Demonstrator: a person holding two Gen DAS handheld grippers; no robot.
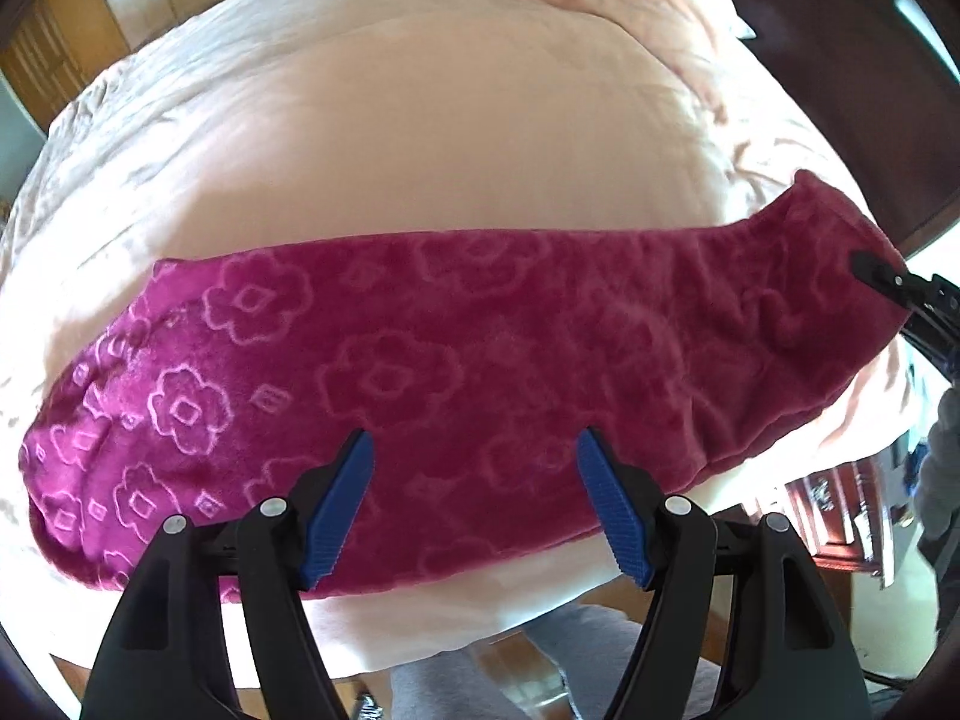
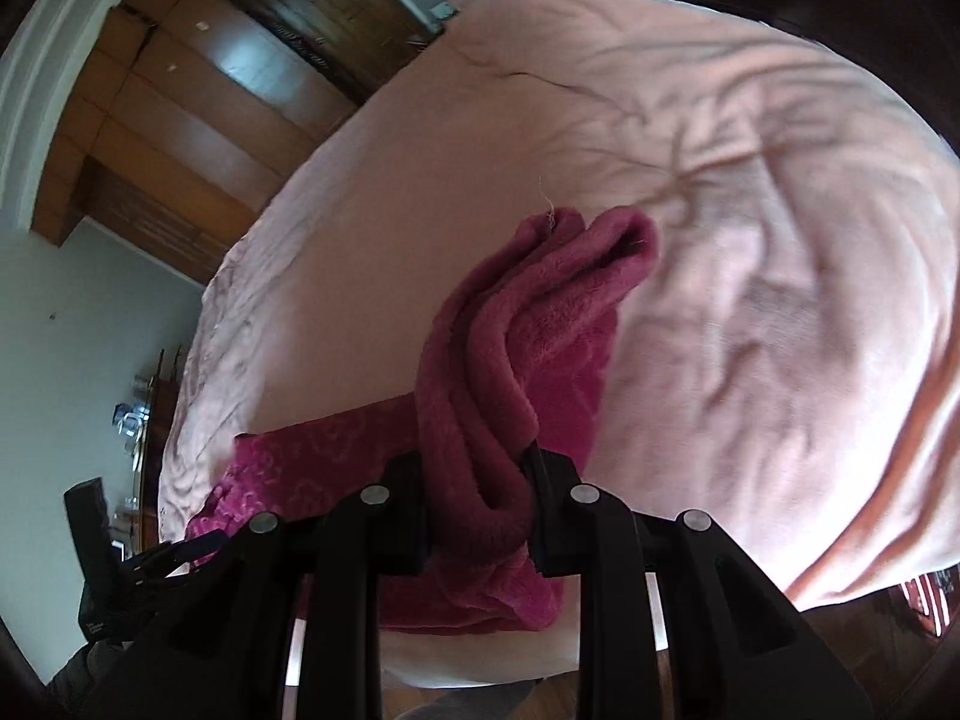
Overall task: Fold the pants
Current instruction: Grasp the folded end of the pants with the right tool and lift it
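The magenta fleece pants with an embossed flower pattern lie folded lengthwise across the near part of the pink bed. My left gripper is open, its blue pads spread above the pants' near edge, holding nothing. My right gripper is shut on a bunched end of the pants, which it lifts off the bed. In the left wrist view the right gripper shows at the pants' far right end.
The pink bedspread covers a wide bed. Wooden wardrobes stand beyond the bed. A dark wooden bed frame is at the right. The person's grey trousers are below the bed edge.
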